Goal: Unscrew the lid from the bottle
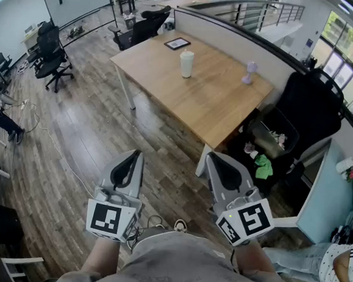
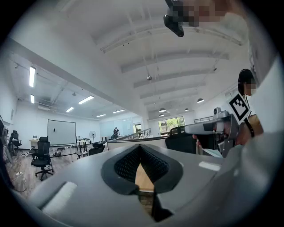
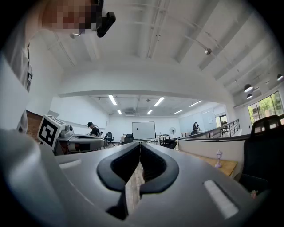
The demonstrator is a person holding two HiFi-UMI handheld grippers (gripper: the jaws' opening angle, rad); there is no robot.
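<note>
The white bottle (image 1: 186, 64) with its lid on stands upright on the wooden table (image 1: 216, 104), far ahead of both grippers. Neither gripper view shows it. My left gripper (image 1: 135, 154) and right gripper (image 1: 212, 156) are held low, close to the person's body and over the wood floor, well short of the table. Both are shut with nothing between the jaws. In the left gripper view the left gripper (image 2: 140, 150) has its dark pads pressed together. The right gripper (image 3: 139, 150) looks the same in its own view.
A small purple lamp (image 1: 250, 72) and a black frame (image 1: 177, 43) also sit on the table. A partition wall (image 1: 235, 35) backs it. A black chair (image 1: 305, 112) stands at its right end, and office chairs (image 1: 52, 56) stand at the far left. Cables (image 1: 53, 151) run across the floor.
</note>
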